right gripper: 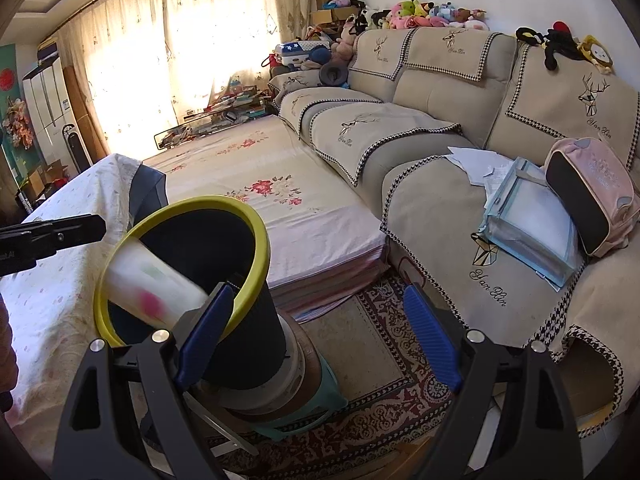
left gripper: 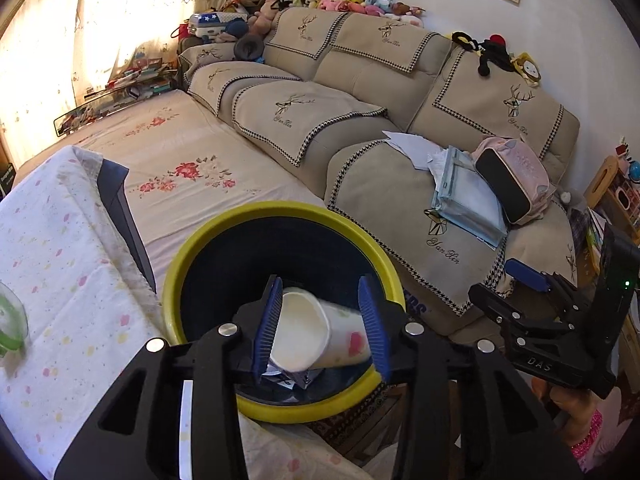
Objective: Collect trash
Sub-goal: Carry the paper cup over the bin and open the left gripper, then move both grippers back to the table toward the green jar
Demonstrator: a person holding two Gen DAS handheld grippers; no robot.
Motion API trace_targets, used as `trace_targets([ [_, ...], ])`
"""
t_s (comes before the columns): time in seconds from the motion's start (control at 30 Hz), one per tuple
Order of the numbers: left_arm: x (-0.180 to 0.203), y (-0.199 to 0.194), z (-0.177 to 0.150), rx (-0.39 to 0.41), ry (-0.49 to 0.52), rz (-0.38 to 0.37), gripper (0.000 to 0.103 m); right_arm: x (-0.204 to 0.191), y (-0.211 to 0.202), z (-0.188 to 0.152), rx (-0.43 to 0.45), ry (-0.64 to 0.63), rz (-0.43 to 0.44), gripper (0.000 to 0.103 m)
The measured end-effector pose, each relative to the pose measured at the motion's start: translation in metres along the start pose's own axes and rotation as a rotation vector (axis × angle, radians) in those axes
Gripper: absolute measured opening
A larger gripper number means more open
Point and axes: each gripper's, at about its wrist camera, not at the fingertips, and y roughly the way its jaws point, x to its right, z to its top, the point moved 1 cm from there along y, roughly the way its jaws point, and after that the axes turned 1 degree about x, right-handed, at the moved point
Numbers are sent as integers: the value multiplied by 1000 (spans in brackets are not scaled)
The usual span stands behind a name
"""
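Note:
A black trash bin with a yellow-green rim (left gripper: 280, 208) stands right below my left gripper (left gripper: 320, 284). A white paper cup (left gripper: 316, 332) with pink marks lies on its side between the blue pads, over the bin's mouth. In the right wrist view the cup (right gripper: 152, 284) is blurred inside the bin's rim (right gripper: 262, 240), below the left gripper's tip (right gripper: 100, 226), and the pads do not press on it. Crumpled wrapping (left gripper: 288, 378) lies in the bin. My right gripper (right gripper: 320, 292) is open and holds nothing, just right of the bin; it shows in the left wrist view (left gripper: 504, 284).
The bin sits on stacked round things on a teal stool (right gripper: 320, 408) over a patterned rug (right gripper: 380, 360). A table with a dotted cloth (left gripper: 60, 260) is at left, a floral mattress (right gripper: 272, 192) behind. The beige sofa (right gripper: 440, 220) holds papers, a blue folder (right gripper: 532, 232) and a pink backpack (right gripper: 596, 192).

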Motion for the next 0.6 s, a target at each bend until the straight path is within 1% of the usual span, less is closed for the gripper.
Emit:
trace_targets([
  [0.07, -5, -7, 0, 19, -3, 10, 41, -2, 0, 0, -2, -2, 3, 82],
  [0.17, -23, -32, -5, 59, -18, 33, 44, -8, 1, -1, -4, -10, 13, 82],
  [0.27, -45, -66, -14, 117, -51, 54, 47, -16, 1, -1, -6, -25, 24, 82],
  [0.33, -60, -90, -22, 157, -69, 86, 48, -23, 0, 0, -6, -35, 32, 82],
  [0.4, -76, -116, -33, 201, -89, 126, 53, -31, 1, 1, -10, -47, 41, 82],
  [0.53, -118, -171, -64, 272, -136, 233, 60, -57, 1, 5, -17, -86, 67, 83],
  [0.6, -140, -195, -82, 299, -165, 285, 69, -72, 1, 8, -21, -108, 85, 83],
])
